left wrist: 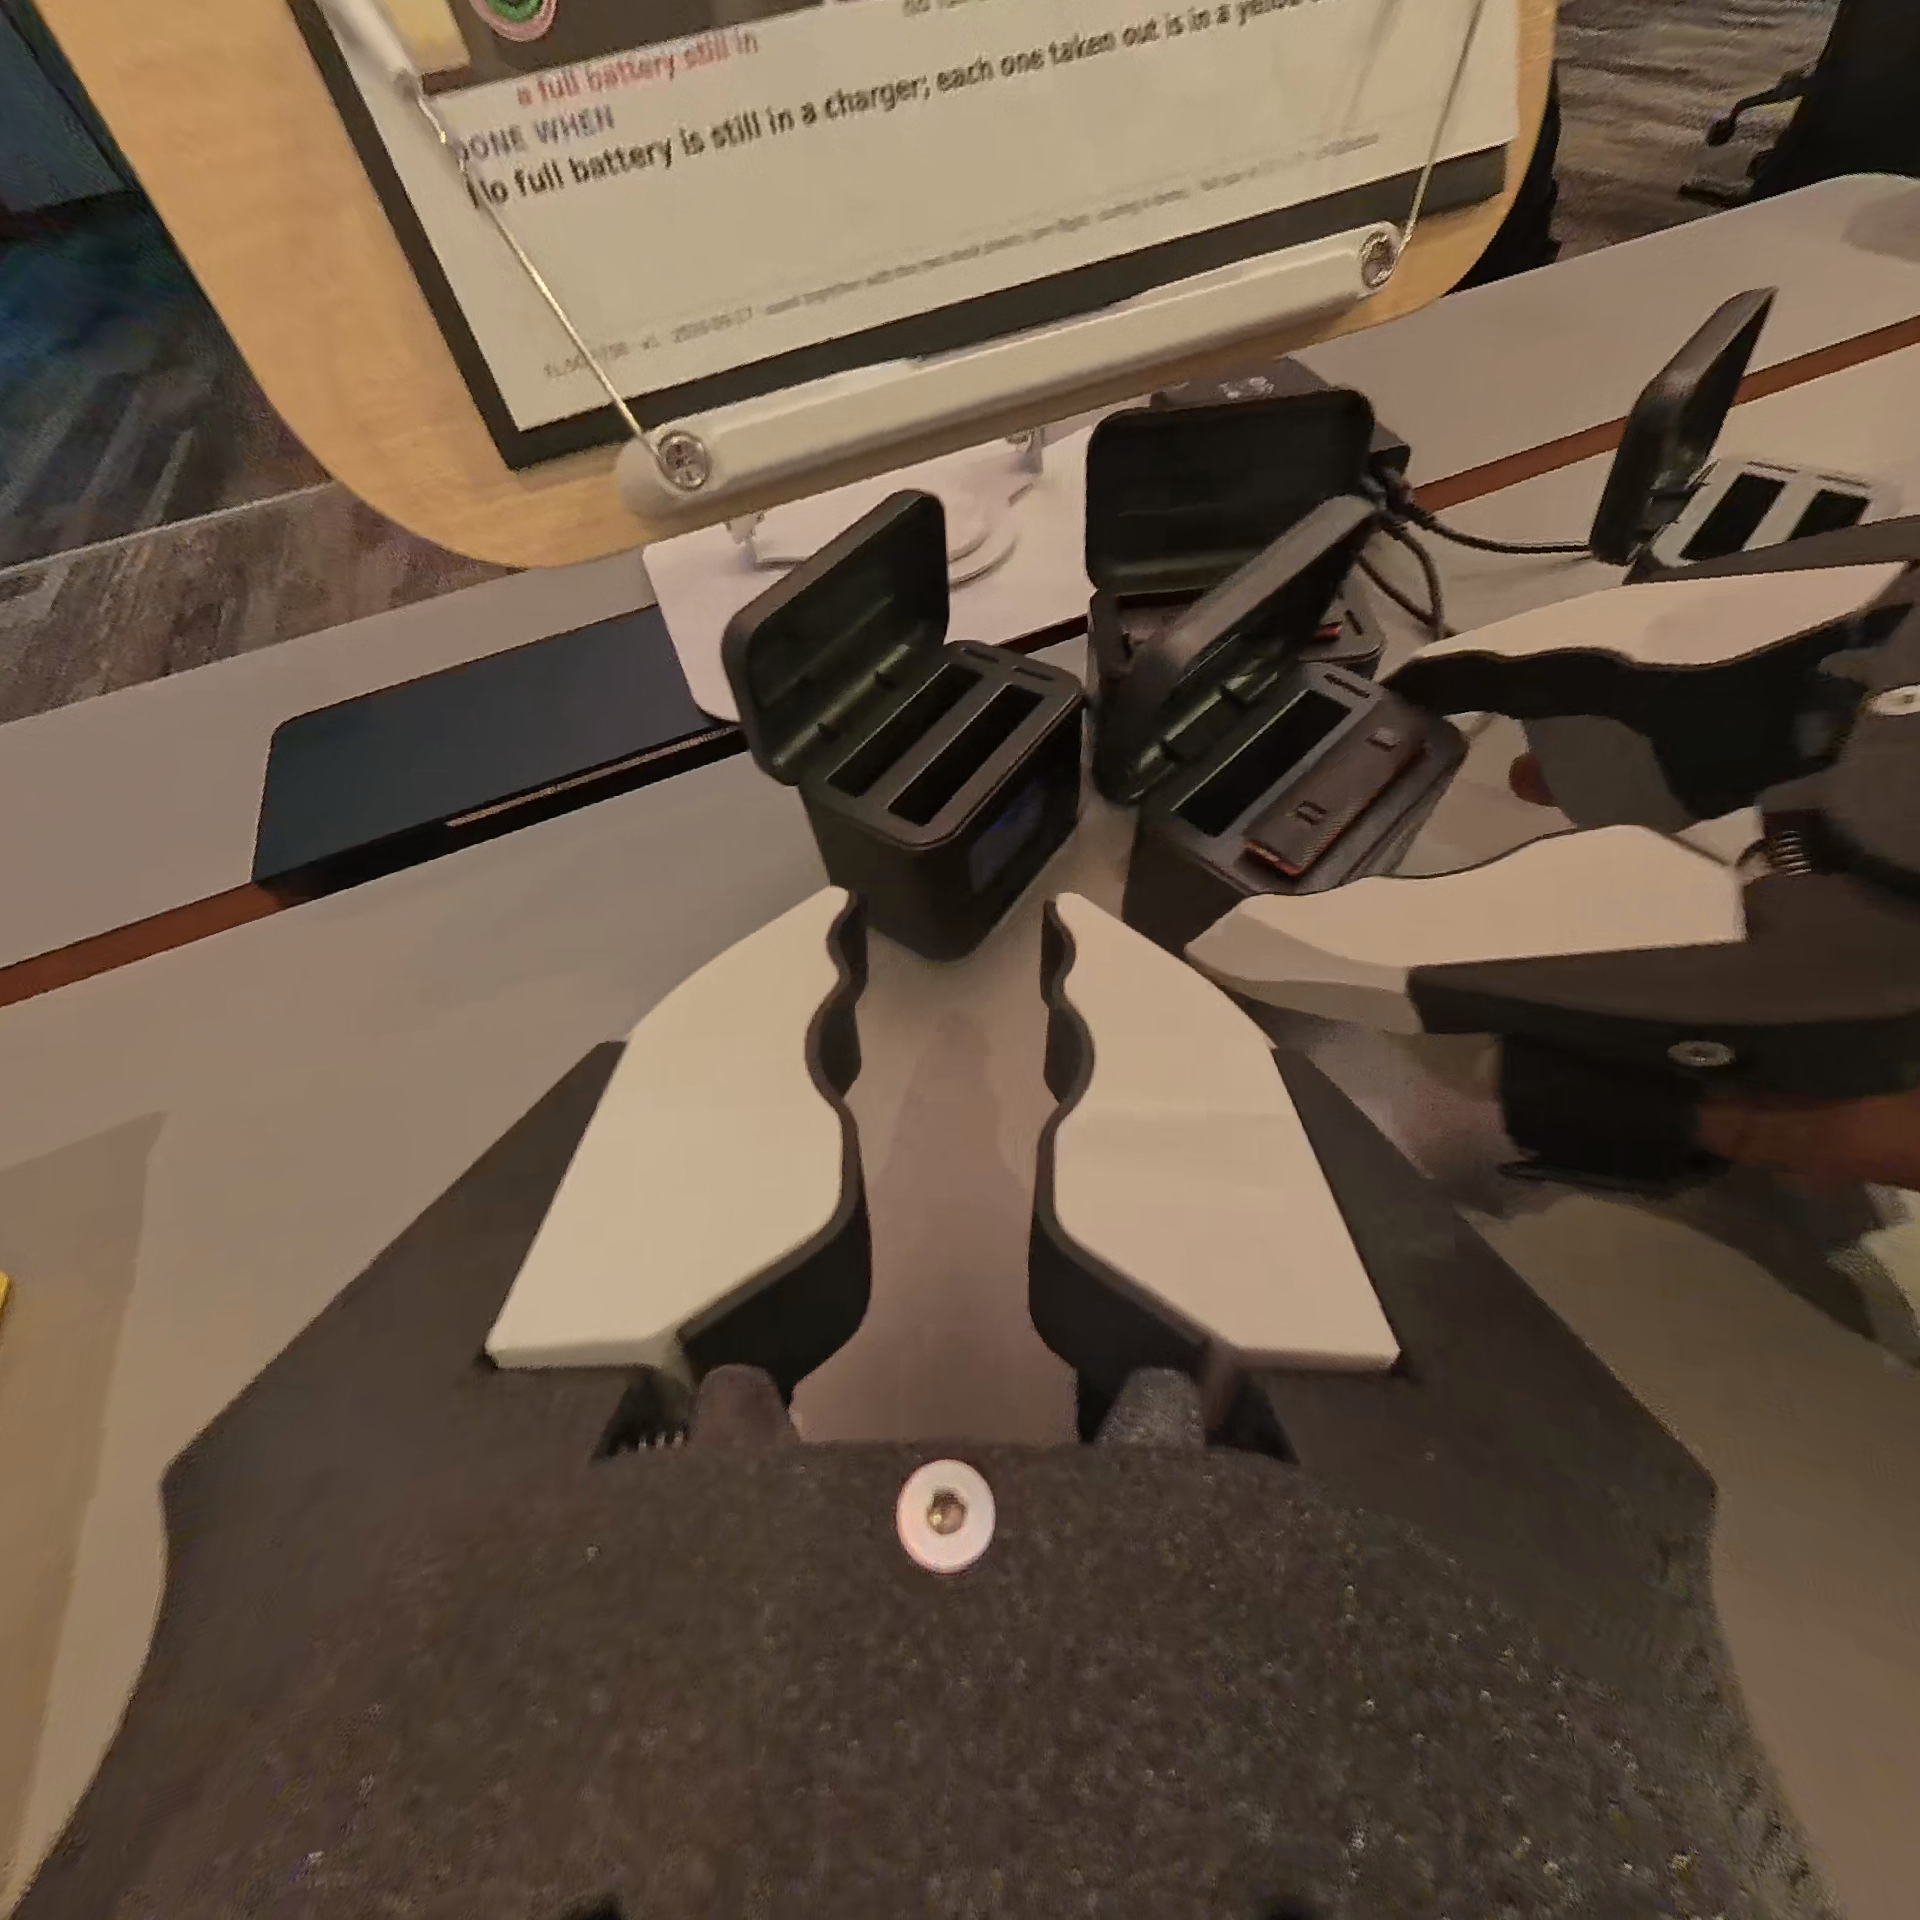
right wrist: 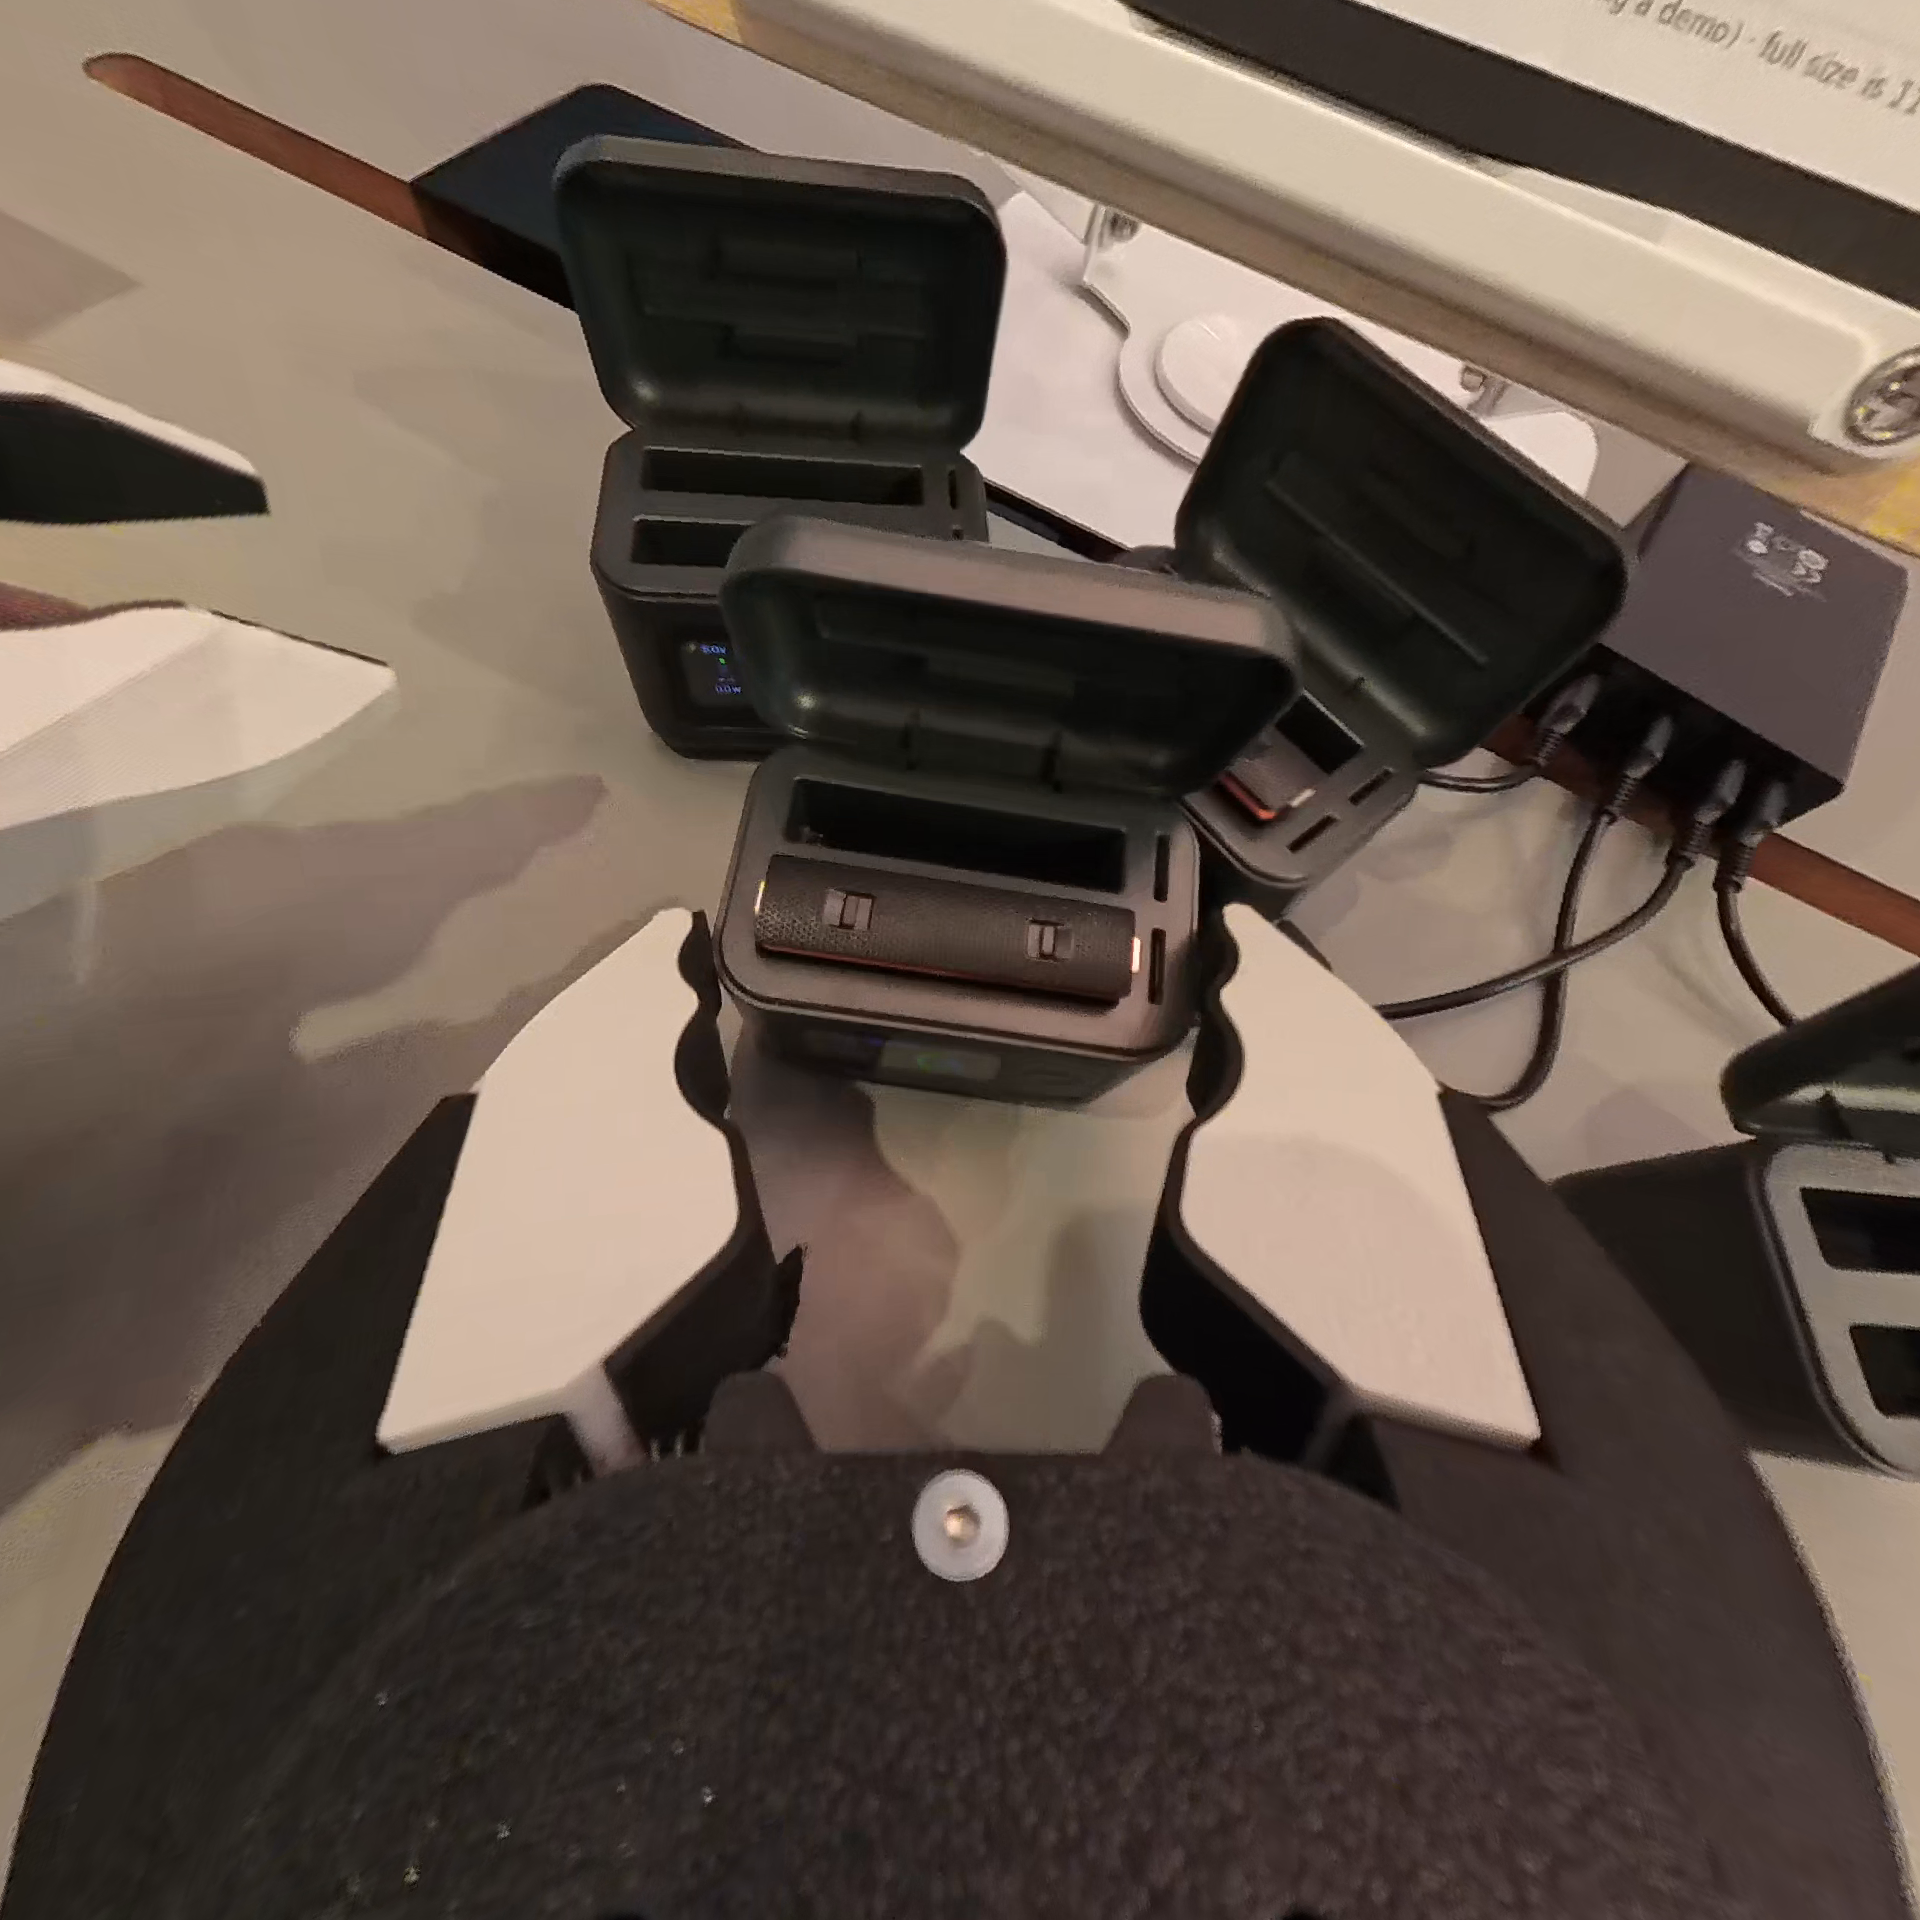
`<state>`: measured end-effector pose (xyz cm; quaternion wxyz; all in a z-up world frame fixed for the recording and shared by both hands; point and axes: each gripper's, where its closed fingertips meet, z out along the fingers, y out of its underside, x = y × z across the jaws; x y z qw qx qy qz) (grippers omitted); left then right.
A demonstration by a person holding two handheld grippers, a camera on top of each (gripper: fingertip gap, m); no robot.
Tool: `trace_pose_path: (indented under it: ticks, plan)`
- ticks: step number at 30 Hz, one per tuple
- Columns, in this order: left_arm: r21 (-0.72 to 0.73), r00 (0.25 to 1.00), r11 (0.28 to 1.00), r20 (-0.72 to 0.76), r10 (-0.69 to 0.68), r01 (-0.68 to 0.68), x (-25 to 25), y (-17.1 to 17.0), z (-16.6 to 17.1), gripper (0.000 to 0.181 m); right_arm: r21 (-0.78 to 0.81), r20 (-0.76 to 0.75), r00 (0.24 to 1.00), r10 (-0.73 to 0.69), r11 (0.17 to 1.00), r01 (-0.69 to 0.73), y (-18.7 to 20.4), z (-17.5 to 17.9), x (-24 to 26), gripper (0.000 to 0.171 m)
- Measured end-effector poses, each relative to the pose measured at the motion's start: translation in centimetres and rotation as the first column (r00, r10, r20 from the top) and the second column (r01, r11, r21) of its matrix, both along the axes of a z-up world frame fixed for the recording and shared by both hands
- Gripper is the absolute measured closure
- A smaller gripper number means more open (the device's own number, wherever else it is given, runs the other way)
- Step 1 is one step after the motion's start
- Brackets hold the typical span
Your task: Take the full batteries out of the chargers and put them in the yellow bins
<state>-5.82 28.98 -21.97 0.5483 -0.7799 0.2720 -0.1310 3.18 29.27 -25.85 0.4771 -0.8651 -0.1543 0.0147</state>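
Right gripper (right wrist: 956, 920) is spread wide, nothing in it, fingertips sitting either side of the near charger (right wrist: 956, 997), lid up, and whether they touch its walls I can't tell. In that charger's front slot lies a dark textured battery (right wrist: 940, 925); the slot behind it is empty, and a small screen glows on its front face. Left gripper (left wrist: 948, 914) is parted too and holding nothing, its tips just short of the left charger (left wrist: 935, 821), which stands lid-up with both slots empty. In the right wrist view that same box (right wrist: 717, 582) sits beyond and left of the near charger, a lit display on its front. Off to the right a third charger (right wrist: 1340, 748) stands open with something reddish showing in one slot. Past it, a dark power hub (right wrist: 1766, 613) feeds several black cables (right wrist: 1558, 914) across the pale grey table (right wrist: 312, 416). At the far right edge a grey-topped charger (right wrist: 1839, 1278) is partly in view. Behind them all, a printed instruction sheet on a wooden stand (left wrist: 312, 343) leans over the chargers. A sliver of yellow (left wrist: 5, 1314) shows at the left edge; too little to say what it is.
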Motion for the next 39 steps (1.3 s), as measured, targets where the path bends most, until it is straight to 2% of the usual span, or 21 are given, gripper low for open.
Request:
trace_pose_path:
  ticks: [3,8,16,18,20,21,27,34,39]
  plan:
    - [-0.055,1.0,0.998,-0.01,-0.011,0.011,-0.2,1.2,-1.2,0.137,-0.009,-0.001,1.0,0.002,1.0,-0.002,-0.5,0.0,0.5,0.083]
    - [-0.204,0.991,0.971,-0.023,-0.133,0.125,1.4,2.3,-4.4,0.106,-0.012,-0.006,1.0,-0.007,1.0,0.007,-1.6,0.0,1.3,0.083]
    - [-0.287,0.971,0.936,-0.062,-0.229,0.202,3.9,6.3,-6.2,0.084,-0.01,-0.009,0.999,-0.051,0.999,0.051,-2.5,0.0,3.6,0.084]
    - [-0.298,0.967,0.933,-0.089,-0.239,0.203,4.1,7.1,-6.6,0.086,-0.012,-0.014,0.998,-0.056,0.998,0.055,-2.7,0.0,4.1,0.084]
    - [-0.286,0.965,0.936,-0.097,-0.242,0.206,4.0,7.7,-6.5,0.108,-0.013,-0.023,0.998,-0.054,0.998,0.054,-2.9,0.1,4.3,0.084]
    - [-0.291,0.962,0.93,-0.086,-0.258,0.223,4.0,7.7,-6.4,0.112,-0.011,-0.022,0.998,-0.052,0.999,0.052,-2.9,0.1,4.3,0.084]
    - [-0.262,0.949,0.932,-0.122,-0.289,0.25,3.5,7.3,-6.4,0.116,-0.005,-0.025,0.999,-0.048,0.999,0.048,-2.8,0.1,4.3,0.084]
    - [-0.297,0.93,0.901,-0.093,-0.356,0.316,2.4,6.0,-6.3,0.117,0.009,-0.029,0.998,-0.054,0.998,0.055,-2.8,0.7,4.8,0.089]
    - [-0.319,0.926,0.888,-0.071,-0.37,0.331,2.4,6.0,-6.4,0.118,0.007,-0.042,0.999,-0.006,1.0,0.006,-3.0,1.0,4.1,0.088]
